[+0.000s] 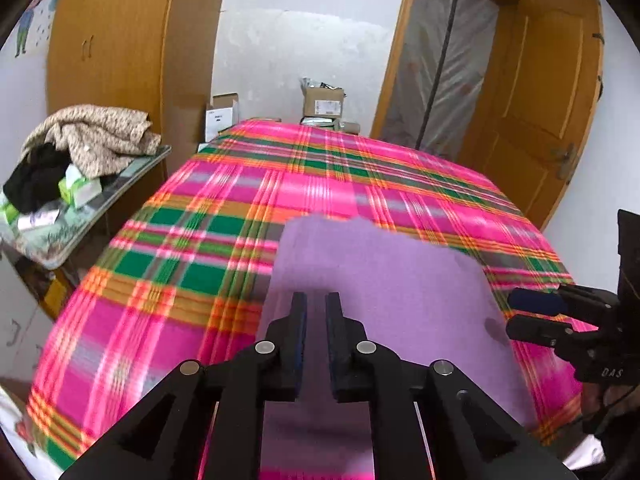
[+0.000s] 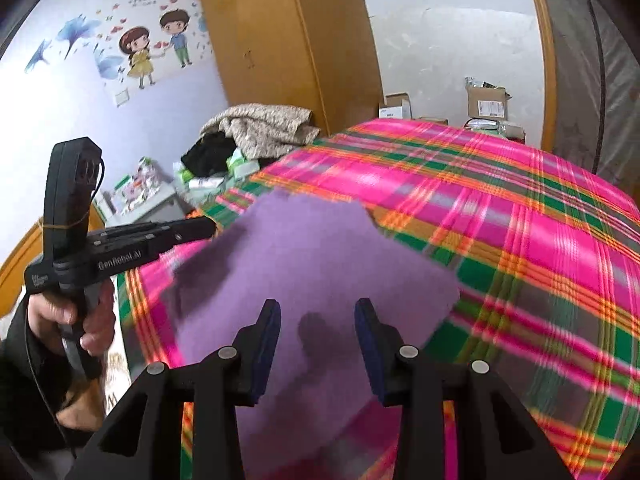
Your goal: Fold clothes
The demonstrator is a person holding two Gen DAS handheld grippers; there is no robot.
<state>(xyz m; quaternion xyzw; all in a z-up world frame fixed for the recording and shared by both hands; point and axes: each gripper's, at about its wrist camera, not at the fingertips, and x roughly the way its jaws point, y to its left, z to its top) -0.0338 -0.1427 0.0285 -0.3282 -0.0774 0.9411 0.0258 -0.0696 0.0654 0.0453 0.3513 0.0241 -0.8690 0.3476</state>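
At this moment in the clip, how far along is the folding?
Done: the purple cloth lies on the plaid bedcover as a fairly compact shape, so it may already be partly folded, but no fold line shows clearly. In hand: nothing; the left gripper is narrowly open and the right gripper wide open, both over the cloth. Left: gripping and finishing the fold.

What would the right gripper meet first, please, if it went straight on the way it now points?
Most likely the purple cloth: the open right gripper points down onto it, with nothing between. Depth is unclear; the plaid blanket lies beyond.
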